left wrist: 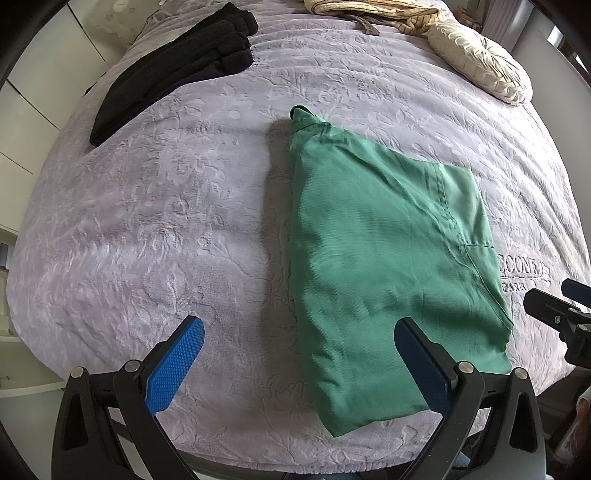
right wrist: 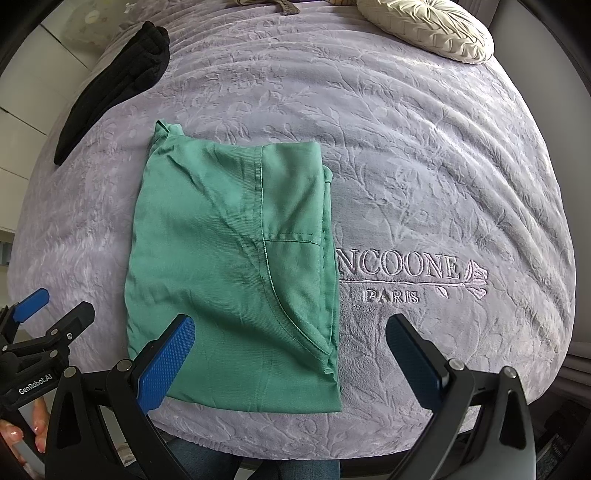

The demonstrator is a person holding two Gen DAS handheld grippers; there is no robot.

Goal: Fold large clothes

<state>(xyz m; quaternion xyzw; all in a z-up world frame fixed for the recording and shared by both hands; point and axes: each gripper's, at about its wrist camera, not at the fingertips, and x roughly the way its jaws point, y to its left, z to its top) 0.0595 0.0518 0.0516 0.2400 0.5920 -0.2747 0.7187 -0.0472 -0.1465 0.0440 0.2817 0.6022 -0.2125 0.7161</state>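
Note:
A green garment [left wrist: 388, 258] [right wrist: 236, 266] lies folded into a long rectangle on the lilac bedspread [left wrist: 166, 221] [right wrist: 424, 166], near the front edge. A stitched pocket seam shows on its right half. My left gripper [left wrist: 299, 332] is open above the front of the bed, its right finger over the garment's near left part. My right gripper [right wrist: 290, 328] is open too, its left finger over the garment's near edge. Nothing is held between either pair of blue pads. The left gripper's body [right wrist: 44, 325] shows in the right wrist view, held by a hand [right wrist: 22, 432].
Folded black clothing [left wrist: 177, 70] [right wrist: 118, 81] lies at the far left of the bed. A cream round cushion [left wrist: 480, 62] [right wrist: 428, 26] sits at the far right, with striped beige cloth [left wrist: 388, 11] behind it. White cabinets [left wrist: 40, 85] stand to the left.

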